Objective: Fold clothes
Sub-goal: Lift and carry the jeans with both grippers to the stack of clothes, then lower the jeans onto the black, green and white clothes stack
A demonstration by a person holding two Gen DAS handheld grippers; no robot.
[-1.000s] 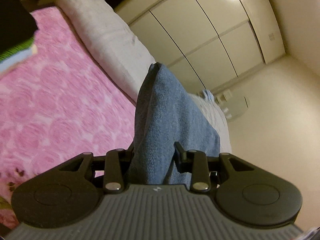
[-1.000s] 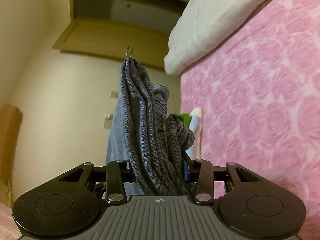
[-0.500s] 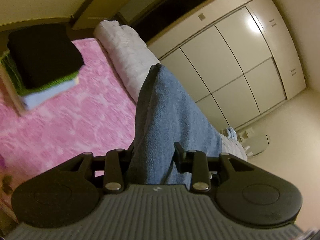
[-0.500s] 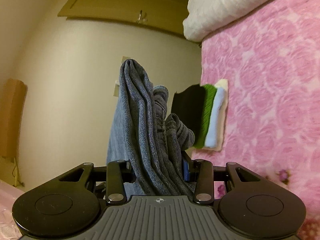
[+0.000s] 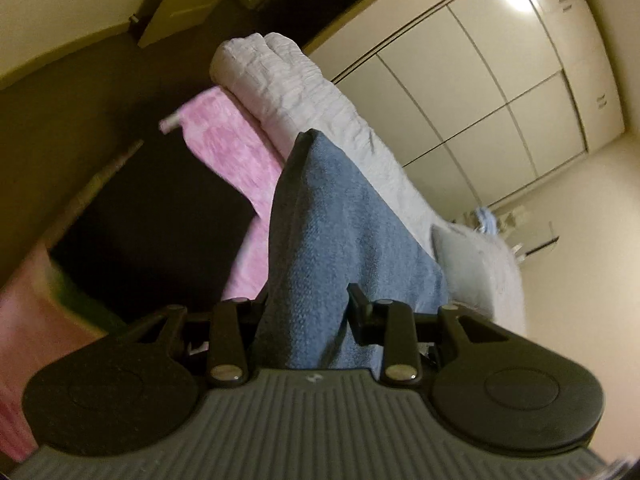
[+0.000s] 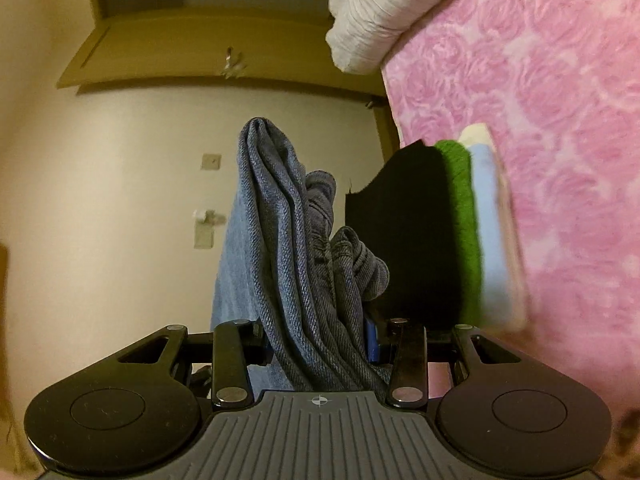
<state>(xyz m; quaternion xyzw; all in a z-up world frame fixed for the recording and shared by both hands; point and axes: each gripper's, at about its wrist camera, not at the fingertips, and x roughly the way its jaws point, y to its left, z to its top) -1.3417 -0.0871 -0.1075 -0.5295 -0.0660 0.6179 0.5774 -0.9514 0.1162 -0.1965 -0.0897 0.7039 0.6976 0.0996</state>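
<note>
The left gripper [image 5: 306,312] was clamped on a fold of blue denim jeans [image 5: 332,232], its fingers drawn in tight against the cloth, which rose from between them to a blunt peak. The right gripper [image 6: 320,340] had hold of the same jeans [image 6: 296,264] at a thicker, bunched part, where several ridges of denim and a stitched hem were squeezed together; its fingers were closed hard on that bundle.

The jeans hung in the air between the two grippers, above the bed's pink rose-patterned blanket [image 6: 560,120], and I could not see them touching it.

On the blanket, just beside the held denim in the right wrist view, sat a stack of folded clothes [image 6: 460,232]: a black piece on top, then green, light blue and a pale cream one underneath. In the left wrist view the same stack [image 5: 152,232] loomed close and dark, blurred at its edges.

A rumpled white pillow [image 5: 296,88] lay along the far edge of the bed. Behind it stood a cream wardrobe with flat panelled doors [image 5: 500,80].
</note>
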